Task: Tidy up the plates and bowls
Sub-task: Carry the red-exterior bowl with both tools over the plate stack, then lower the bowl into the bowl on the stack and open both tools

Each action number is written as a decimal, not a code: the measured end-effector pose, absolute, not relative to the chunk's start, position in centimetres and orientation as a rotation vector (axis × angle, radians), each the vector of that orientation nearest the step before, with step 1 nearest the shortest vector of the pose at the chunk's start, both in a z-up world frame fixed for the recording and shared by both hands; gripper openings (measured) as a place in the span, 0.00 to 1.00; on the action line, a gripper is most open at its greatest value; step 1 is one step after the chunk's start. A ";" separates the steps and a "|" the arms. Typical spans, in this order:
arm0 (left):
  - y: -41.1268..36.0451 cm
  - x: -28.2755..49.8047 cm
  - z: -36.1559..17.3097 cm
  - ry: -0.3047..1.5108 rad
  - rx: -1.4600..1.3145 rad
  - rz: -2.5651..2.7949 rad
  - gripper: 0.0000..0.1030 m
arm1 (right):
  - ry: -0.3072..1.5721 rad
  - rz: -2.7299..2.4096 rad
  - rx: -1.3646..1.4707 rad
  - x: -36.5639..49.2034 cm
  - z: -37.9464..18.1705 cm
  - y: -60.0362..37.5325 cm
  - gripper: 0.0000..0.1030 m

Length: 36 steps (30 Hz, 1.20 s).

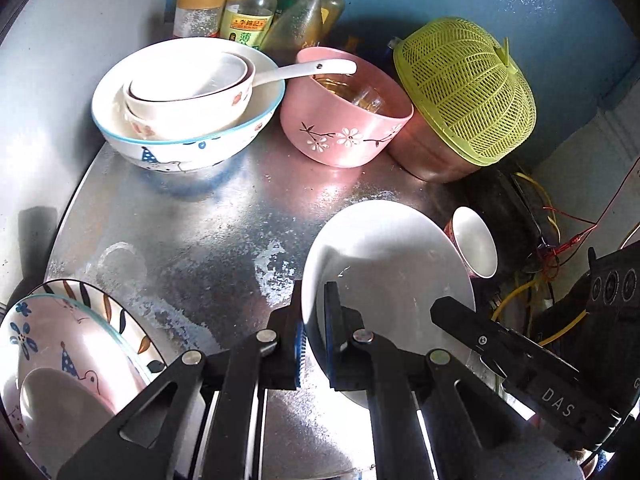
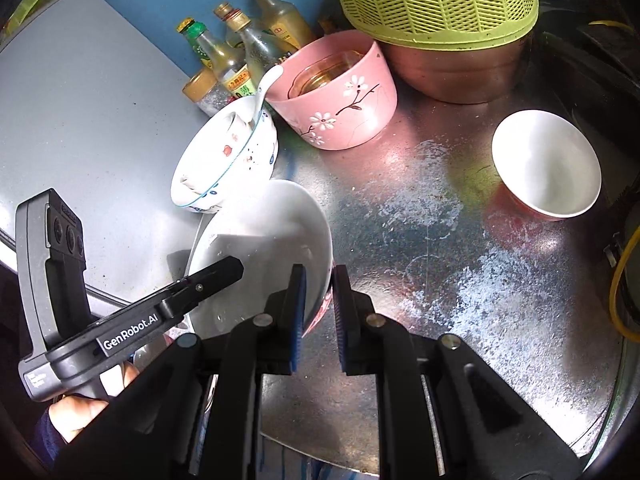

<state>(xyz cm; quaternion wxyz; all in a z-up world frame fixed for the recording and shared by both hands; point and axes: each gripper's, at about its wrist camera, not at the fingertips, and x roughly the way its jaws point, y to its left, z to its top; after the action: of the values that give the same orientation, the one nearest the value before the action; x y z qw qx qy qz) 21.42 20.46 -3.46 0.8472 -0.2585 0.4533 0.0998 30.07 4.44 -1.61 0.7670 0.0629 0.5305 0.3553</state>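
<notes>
Both hand-held grippers, left (image 1: 312,332) and right (image 2: 320,304), clamping white bowl (image 1: 384,256) rim, stacked plates (image 1: 60,360) only in left view

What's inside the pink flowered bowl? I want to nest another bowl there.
The pink flowered bowl holds a clear glass; whether anything lies beneath the glass is hidden. A white spoon's handle end reaches toward its rim.

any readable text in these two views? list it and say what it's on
"DAS": on the body of the right gripper, seen in the left wrist view.
"GenRobot.AI": on the body of the left gripper, seen in the right wrist view.
Yellow label on a sauce bottle: Chinese characters, too small to read reliably.
Other bottle labels: blurred, unreadable.
Both grippers pinch the white bowl.
</notes>
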 end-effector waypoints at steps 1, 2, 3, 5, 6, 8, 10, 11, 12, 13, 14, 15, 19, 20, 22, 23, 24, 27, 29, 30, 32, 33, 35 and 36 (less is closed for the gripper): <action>20.6 20.7 -3.2 0.949 -0.545 0.219 0.05 | 1.151 0.781 0.132 29.7 -1.3 4.7 0.14; 20.7 20.2 -2.9 0.944 -0.547 0.228 0.05 | 1.149 0.793 0.128 29.3 -1.1 4.8 0.14; 20.9 19.6 -2.8 0.938 -0.549 0.235 0.05 | 1.147 0.804 0.124 28.9 -0.9 4.8 0.14; 21.2 18.4 -2.3 0.927 -0.552 0.252 0.05 | 1.143 0.826 0.114 28.2 -0.4 5.4 0.14; 21.4 17.7 -2.1 0.922 -0.554 0.262 0.05 | 1.142 0.837 0.111 28.0 -0.2 5.6 0.14; 21.8 16.6 -1.7 0.914 -0.557 0.286 0.05 | 1.143 0.863 0.103 27.4 0.1 6.2 0.14; 22.3 15.5 -1.3 0.905 -0.559 0.311 0.05 | 1.141 0.887 0.091 26.6 0.4 6.9 0.14; 22.7 14.9 -1.2 0.901 -0.561 0.323 0.05 | 1.142 0.899 0.085 26.2 0.5 7.3 0.14; 23.0 14.4 -1.2 0.899 -0.564 0.335 0.05 | 1.142 0.911 0.078 25.8 0.6 7.8 0.14; 23.3 13.9 -1.1 0.896 -0.569 0.347 0.05 | 1.144 0.924 0.071 25.4 0.6 8.3 0.14; 23.7 13.3 -1.1 0.893 -0.574 0.358 0.05 | 1.146 0.938 0.064 25.0 0.7 8.8 0.14; 24.0 12.7 -1.0 0.890 -0.579 0.372 0.05 | 1.148 0.951 0.056 24.7 0.7 9.2 0.14; 25.2 10.2 -0.8 0.878 -0.587 0.427 0.05 | 1.156 1.004 0.022 22.8 0.6 11.3 0.14; 25.5 9.5 -0.8 0.877 -0.590 0.439 0.05 | 1.159 1.018 0.015 22.4 0.5 11.7 0.14; 25.9 8.2 -0.9 0.875 -0.596 0.464 0.05 | 1.164 1.043 -0.002 21.5 0.4 12.6 0.14; 26.1 7.6 -0.9 0.875 -0.598 0.476 0.05 | 1.167 1.055 -0.010 20.9 0.3 13.0 0.14; 26.3 7.0 -1.0 0.875 -0.599 0.487 0.05 | 1.170 1.065 -0.018 20.5 0.2 13.4 0.14; 26.7 5.4 -1.3 0.878 -0.606 0.517 0.05 | 1.181 1.093 -0.044 19.2 -0.3 14.4 0.14; 27.0 4.4 -1.5 0.879 -0.615 0.534 0.05 | 1.190 1.108 -0.059 18.5 -0.5 15.1 0.14; 27.1 3.9 -1.6 0.879 -0.620 0.541 0.05 | 1.193 1.114 -0.068 18.2 -0.7 15.4 0.14; 27.4 3.2 -1.9 0.881 -0.628 0.554 0.05 | 1.198 1.124 -0.084 17.6 -0.9 16.0 0.14; 27.6 2.9 -2.1 0.882 -0.630 0.558 0.05 | 1.201 1.127 -0.092 17.4 -1.1 16.3 0.14; 27.8 2.5 -2.4 0.886 -0.636 0.565 0.05 | 1.205 1.131 -0.104 17.0 -1.4 16.7 0.14; 27.9 2.3 -2.6 0.889 -0.639 0.567 0.05 | 1.208 1.133 -0.109 16.8 -1.5 16.8 0.14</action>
<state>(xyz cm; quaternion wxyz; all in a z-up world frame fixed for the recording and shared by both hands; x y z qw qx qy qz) 2.30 27.91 -2.56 0.8159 -0.2997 0.4169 0.2658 16.78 16.81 -1.50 0.6752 -0.0485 0.5369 0.5035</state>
